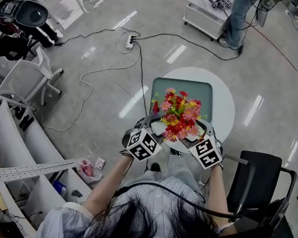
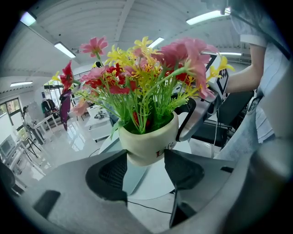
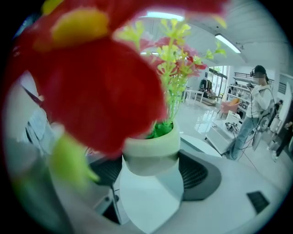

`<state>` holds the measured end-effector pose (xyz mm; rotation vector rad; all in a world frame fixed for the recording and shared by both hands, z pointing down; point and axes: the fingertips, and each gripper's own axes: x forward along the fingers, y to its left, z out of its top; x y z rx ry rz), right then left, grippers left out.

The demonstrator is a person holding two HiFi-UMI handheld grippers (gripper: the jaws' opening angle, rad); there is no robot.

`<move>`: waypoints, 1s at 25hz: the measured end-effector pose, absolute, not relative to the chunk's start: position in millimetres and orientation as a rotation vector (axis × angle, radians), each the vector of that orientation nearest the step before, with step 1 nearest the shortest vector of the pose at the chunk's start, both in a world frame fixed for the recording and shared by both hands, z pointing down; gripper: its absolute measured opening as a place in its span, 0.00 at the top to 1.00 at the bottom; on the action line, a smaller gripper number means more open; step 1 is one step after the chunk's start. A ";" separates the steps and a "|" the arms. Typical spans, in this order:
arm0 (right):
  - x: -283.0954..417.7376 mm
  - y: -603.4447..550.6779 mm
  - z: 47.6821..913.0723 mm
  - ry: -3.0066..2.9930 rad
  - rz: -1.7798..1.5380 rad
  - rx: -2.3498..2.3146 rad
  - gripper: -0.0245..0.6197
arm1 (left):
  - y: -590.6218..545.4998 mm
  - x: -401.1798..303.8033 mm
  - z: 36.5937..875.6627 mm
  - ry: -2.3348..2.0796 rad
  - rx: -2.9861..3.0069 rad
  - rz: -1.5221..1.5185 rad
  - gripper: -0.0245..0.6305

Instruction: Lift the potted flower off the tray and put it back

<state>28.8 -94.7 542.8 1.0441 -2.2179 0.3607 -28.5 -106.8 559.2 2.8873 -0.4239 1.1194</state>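
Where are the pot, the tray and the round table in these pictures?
pot (image 2: 149,142), left gripper view, cream side wall.
tray (image 1: 199,90), head view, bare far corner.
table (image 1: 226,108), head view, white top right of the tray.

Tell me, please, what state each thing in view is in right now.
potted flower: upright, lifted clear of the tray, gripped from both sides.
tray: flat on the round white table, bare where it shows.
left gripper: shut on the potted flower.
right gripper: shut on the potted flower.
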 end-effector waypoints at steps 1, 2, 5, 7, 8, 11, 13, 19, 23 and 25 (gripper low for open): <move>29.6 -93.7 543.3 -2.217 0.368 1.048 0.39 | -106.4 -27.4 559.3 -0.419 2.889 1.121 0.59; 30.3 -93.1 543.5 -2.214 0.372 1.051 0.39 | -106.1 -26.6 559.3 -0.415 2.890 1.123 0.59; 32.2 -93.7 542.5 -2.205 0.367 1.054 0.39 | -106.2 -25.6 559.0 -0.405 2.892 1.127 0.59; 31.0 -93.1 543.7 -2.211 0.381 1.060 0.39 | -106.5 -26.1 558.7 -0.399 2.896 1.128 0.59; 30.5 -92.9 544.0 -2.212 0.386 1.063 0.39 | -106.8 -26.3 558.5 -0.398 2.899 1.129 0.59; 29.5 -94.0 544.5 -2.209 0.388 1.065 0.39 | -108.7 -27.2 558.5 -0.403 2.904 1.132 0.59; 29.6 -95.4 545.3 -2.205 0.382 1.060 0.39 | -109.5 -27.4 559.7 -0.408 2.902 1.137 0.59; 31.1 -97.9 548.1 -2.198 0.397 1.062 0.39 | -112.1 -25.4 562.6 -0.396 2.895 1.147 0.59; 31.9 -97.7 549.9 -2.193 0.406 1.066 0.39 | -112.0 -24.4 564.6 -0.384 2.891 1.153 0.59; 34.4 -98.1 550.9 -2.192 0.415 1.072 0.39 | -112.8 -21.9 565.1 -0.374 2.892 1.161 0.59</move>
